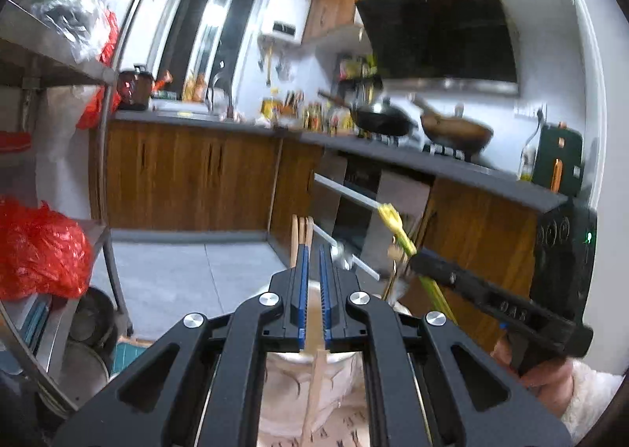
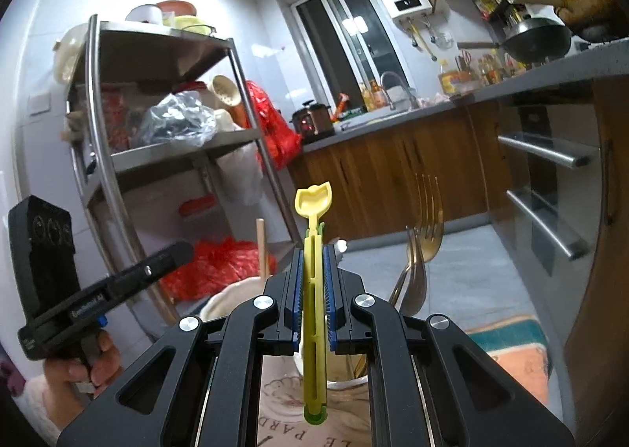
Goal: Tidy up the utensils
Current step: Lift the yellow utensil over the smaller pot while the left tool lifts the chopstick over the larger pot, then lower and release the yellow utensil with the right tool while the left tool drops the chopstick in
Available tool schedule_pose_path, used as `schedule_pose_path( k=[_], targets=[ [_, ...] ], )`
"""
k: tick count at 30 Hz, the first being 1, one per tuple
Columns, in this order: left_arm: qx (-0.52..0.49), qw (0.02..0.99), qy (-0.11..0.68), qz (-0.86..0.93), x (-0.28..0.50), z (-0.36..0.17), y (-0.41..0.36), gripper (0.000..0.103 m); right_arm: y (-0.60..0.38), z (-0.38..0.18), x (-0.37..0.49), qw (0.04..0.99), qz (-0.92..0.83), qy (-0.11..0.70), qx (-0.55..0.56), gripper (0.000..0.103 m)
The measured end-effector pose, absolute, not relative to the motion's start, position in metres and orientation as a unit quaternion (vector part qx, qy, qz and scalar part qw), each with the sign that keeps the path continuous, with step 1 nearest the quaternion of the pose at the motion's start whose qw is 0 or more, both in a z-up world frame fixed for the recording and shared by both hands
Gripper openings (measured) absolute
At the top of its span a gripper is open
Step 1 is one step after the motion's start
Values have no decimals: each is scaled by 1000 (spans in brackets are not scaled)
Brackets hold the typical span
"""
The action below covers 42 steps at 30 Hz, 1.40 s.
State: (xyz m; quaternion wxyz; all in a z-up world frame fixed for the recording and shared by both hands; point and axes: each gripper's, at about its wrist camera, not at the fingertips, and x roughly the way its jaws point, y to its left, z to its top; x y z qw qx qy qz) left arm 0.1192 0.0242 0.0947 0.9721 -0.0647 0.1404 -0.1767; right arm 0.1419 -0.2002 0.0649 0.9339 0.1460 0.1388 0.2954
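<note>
My right gripper (image 2: 313, 250) is shut on a yellow-green plastic utensil (image 2: 314, 289) that stands upright between the jaws, its scoop end up. Below it is a cream utensil holder (image 2: 232, 299) with forks (image 2: 426, 238) and a wooden chopstick (image 2: 262, 250) standing in it. My left gripper (image 1: 312, 250) has its jaws nearly closed, with wooden chopsticks (image 1: 302, 229) just beyond the tips; I cannot tell if it grips them. The right gripper (image 1: 416, 264) with the yellow utensil (image 1: 393, 219) shows in the left wrist view, close to the right of the left fingertips. The left gripper body (image 2: 98, 297) shows at the left of the right wrist view.
A metal shelf rack (image 2: 165, 148) with red bags stands on one side. Wooden cabinets under a grey counter (image 1: 412, 160) hold woks and bottles. Oven handles (image 2: 546, 156) are at the right. Grey floor tiles (image 1: 188, 270) lie below.
</note>
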Motion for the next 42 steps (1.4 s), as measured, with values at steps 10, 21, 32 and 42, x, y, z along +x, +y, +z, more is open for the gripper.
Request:
schedule_pose_path(
  k=[10,21,32,42],
  targets=[
    [-32,956,226,-187,88,53,35,53,-204,52,135,935,295,147,131,11],
    [52,932,318,-168,82,11,14,28,-204,58,122,935,302,131,129,11],
    [48,946,270,-176,69,26,17,6,-208,61,122,935,303,123,137,11],
    [-13,978,130,-164,98,110,21,6,-211,60,126,925,319,118,169,11]
  ],
)
